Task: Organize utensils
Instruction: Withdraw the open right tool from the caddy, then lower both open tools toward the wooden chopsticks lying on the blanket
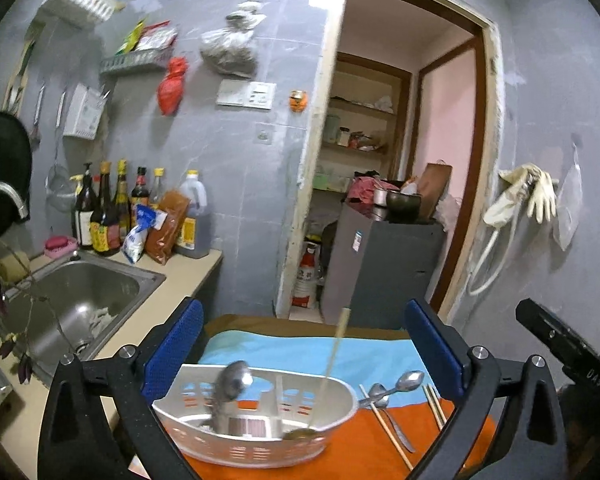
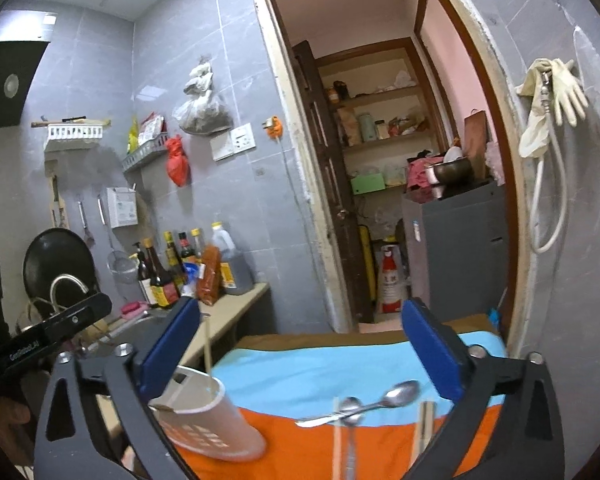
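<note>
A white slotted utensil basket [image 1: 256, 436] sits on the orange and blue cloth [image 1: 300, 348]; it also shows in the right wrist view [image 2: 208, 420]. A metal spoon [image 1: 232, 388] and a blurred chopstick [image 1: 332, 364] stand in the basket. Two metal spoons [image 1: 396, 388] and loose chopsticks [image 1: 434, 406] lie on the cloth to its right; the spoons [image 2: 380, 400] and chopsticks [image 2: 424, 424] also show in the right wrist view. My left gripper [image 1: 300, 344] is open above the basket. My right gripper [image 2: 300, 344] is open and empty above the loose spoons.
A steel sink [image 1: 72, 304] and a counter with sauce bottles [image 1: 108, 216] lie to the left. A doorway with a grey cabinet [image 1: 384, 264] is straight ahead. Rubber gloves [image 1: 532, 196] hang on the right wall.
</note>
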A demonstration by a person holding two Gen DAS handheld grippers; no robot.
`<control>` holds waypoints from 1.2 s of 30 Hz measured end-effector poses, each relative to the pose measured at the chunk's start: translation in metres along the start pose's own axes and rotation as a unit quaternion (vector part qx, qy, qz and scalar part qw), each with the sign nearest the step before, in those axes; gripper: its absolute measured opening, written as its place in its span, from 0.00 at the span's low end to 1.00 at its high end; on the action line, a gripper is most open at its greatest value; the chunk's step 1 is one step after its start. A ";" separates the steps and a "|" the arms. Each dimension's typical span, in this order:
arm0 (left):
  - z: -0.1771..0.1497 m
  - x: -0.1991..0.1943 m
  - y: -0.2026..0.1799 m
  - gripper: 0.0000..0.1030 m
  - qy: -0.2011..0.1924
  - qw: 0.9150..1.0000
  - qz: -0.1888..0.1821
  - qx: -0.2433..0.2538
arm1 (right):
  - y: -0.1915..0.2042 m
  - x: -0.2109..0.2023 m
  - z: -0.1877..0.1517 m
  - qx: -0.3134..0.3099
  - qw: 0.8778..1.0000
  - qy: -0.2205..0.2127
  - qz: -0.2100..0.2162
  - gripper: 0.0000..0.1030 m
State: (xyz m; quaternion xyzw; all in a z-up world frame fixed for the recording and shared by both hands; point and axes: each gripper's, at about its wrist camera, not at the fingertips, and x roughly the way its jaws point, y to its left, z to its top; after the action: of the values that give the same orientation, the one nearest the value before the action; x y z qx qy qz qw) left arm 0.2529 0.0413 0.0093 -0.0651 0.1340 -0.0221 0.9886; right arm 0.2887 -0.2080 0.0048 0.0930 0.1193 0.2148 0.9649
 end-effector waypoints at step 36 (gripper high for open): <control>-0.119 0.097 -0.125 0.96 0.171 0.982 -0.070 -0.027 | -0.169 -0.012 -0.065 0.019 0.990 0.119 -0.072 0.94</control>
State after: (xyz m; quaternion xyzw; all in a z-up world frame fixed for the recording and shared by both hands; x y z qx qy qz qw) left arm 0.3109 -0.1035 -0.1133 -0.0960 0.2966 -0.0982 0.9451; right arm 0.3267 -0.3557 -0.0944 0.0768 0.2437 0.1522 0.9547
